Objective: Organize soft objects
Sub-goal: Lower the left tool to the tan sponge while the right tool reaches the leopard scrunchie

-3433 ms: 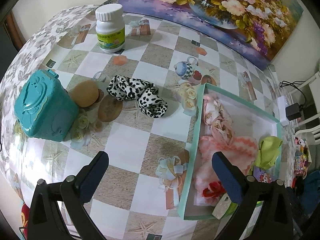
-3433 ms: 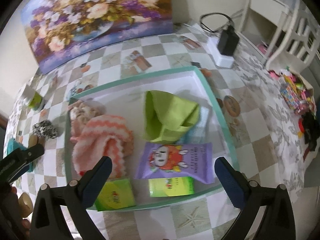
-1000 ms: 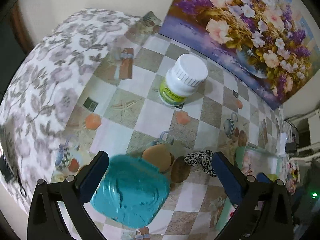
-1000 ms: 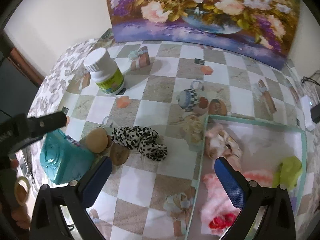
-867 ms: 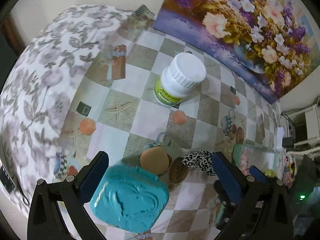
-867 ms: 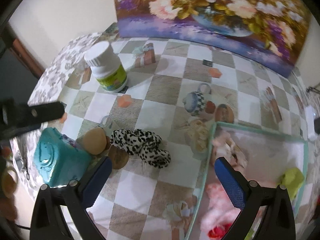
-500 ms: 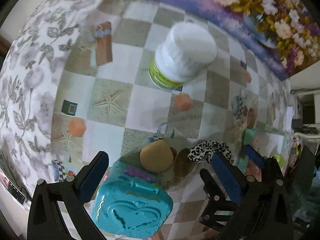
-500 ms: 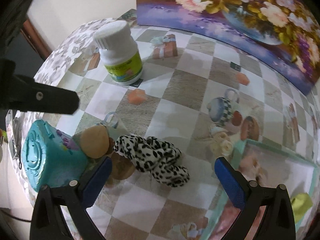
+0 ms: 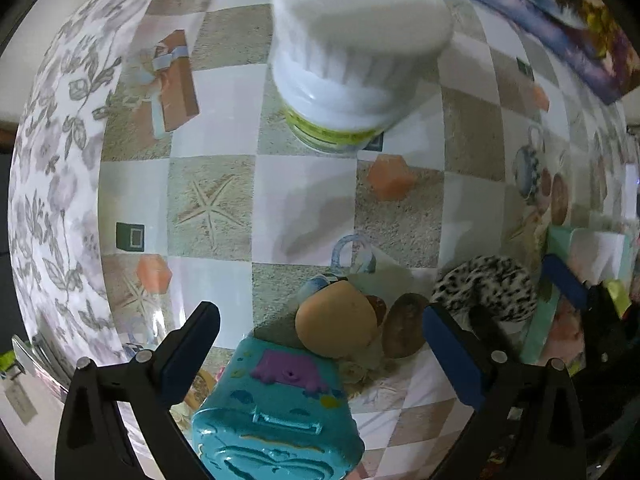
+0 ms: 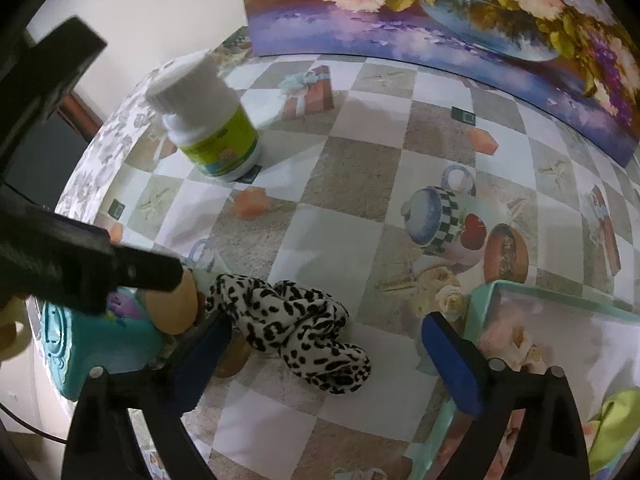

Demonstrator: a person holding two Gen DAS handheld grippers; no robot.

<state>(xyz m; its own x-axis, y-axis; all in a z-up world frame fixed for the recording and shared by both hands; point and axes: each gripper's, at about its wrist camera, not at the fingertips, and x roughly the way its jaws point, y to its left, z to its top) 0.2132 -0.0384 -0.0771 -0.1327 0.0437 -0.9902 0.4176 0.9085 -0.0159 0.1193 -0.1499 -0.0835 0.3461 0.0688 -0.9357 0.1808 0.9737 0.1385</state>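
A leopard-print cloth [image 10: 296, 320] lies crumpled on the checkered tablecloth, just left of the teal-rimmed tray [image 10: 484, 292]. My right gripper [image 10: 328, 356] is open and empty, low over the cloth, with one finger on each side of it. The cloth also shows in the left wrist view [image 9: 488, 292], with the right gripper's blue finger [image 9: 564, 280] beside it. My left gripper [image 9: 320, 356] is open and empty above a tan round sponge [image 9: 336, 324] and a teal toy case [image 9: 276, 412]. The tray holds pink cloth [image 10: 508, 344] and a green cloth [image 10: 616, 424].
A white bottle with a green label [image 9: 352, 60] stands at the far left of the table [image 10: 208, 128]. A flower painting [image 10: 460, 12] leans against the back wall. The tablecloth's left edge [image 9: 48, 184] drops away.
My right gripper has come down and closer, now straddling the leopard cloth. My left gripper has moved in over the sponge and teal case, nearer the white bottle.
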